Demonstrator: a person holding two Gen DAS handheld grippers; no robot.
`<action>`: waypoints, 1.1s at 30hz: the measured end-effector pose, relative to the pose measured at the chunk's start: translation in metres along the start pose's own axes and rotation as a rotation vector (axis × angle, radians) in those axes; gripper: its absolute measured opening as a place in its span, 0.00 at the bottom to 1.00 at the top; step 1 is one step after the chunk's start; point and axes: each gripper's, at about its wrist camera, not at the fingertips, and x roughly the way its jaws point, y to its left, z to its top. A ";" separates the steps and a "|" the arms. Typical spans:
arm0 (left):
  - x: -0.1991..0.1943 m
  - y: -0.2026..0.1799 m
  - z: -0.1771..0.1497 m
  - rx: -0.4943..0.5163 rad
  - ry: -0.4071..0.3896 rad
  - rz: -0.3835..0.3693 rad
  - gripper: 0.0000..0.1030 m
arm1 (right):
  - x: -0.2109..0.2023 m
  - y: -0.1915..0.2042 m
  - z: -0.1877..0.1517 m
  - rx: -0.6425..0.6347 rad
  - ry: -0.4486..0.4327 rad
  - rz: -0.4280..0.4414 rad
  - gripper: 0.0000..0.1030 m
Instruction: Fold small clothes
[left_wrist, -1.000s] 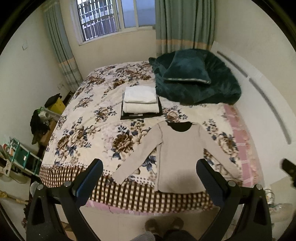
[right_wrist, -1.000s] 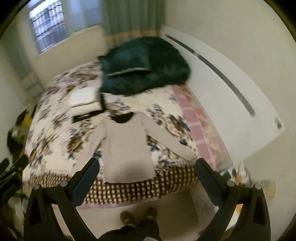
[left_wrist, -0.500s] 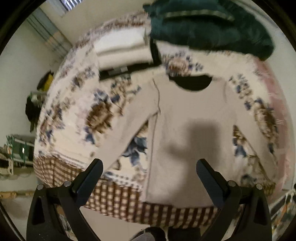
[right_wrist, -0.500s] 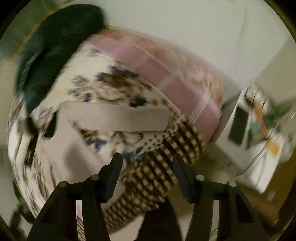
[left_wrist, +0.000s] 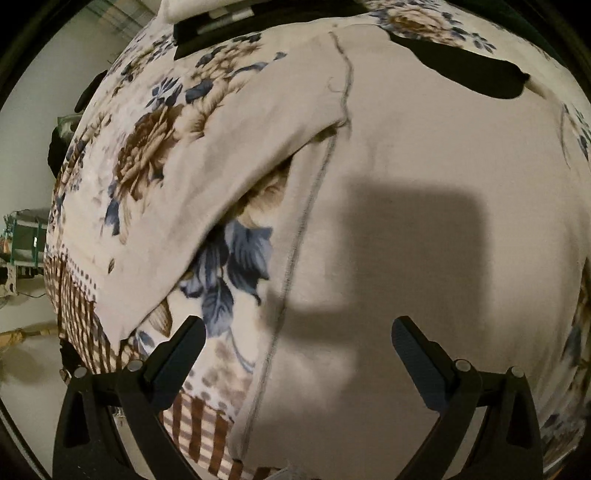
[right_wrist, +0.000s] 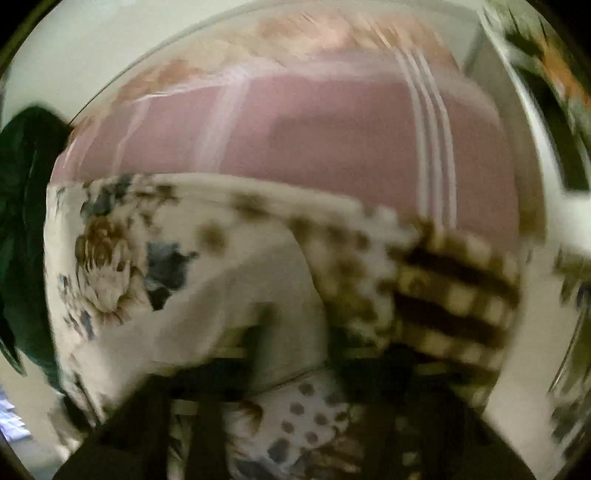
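A beige long-sleeved top (left_wrist: 406, 155) with a black neckline lies flat on the floral bedspread (left_wrist: 147, 147). My left gripper (left_wrist: 295, 350) is open, close above the top's lower left side seam, with its shadow on the fabric. In the blurred right wrist view the top's sleeve (right_wrist: 236, 302) lies on the bedspread near the bed's corner. My right gripper (right_wrist: 295, 354) is at the sleeve end, its fingers close together, but blur hides whether they hold the cloth.
A stack of folded white clothes on a black board (left_wrist: 207, 22) lies beyond the top. A dark green blanket (right_wrist: 22, 221) is at the left of the right wrist view. The pink sheet (right_wrist: 295, 140) and checked bed edge (right_wrist: 443, 295) are near the right gripper.
Both grippers have dropped close to the bed. The left one has come down over the top's lower left side. The right one has swung to the right sleeve end and narrowed its fingers.
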 end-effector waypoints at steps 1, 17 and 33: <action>0.001 0.001 0.000 -0.006 -0.003 -0.007 1.00 | -0.010 0.012 -0.005 -0.055 -0.053 0.009 0.06; 0.014 0.185 -0.066 -0.242 -0.079 0.050 1.00 | -0.099 0.237 -0.424 -1.643 -0.108 0.184 0.05; 0.097 0.317 -0.115 -0.625 0.085 -0.236 1.00 | -0.007 0.136 -0.554 -2.018 0.212 -0.201 0.28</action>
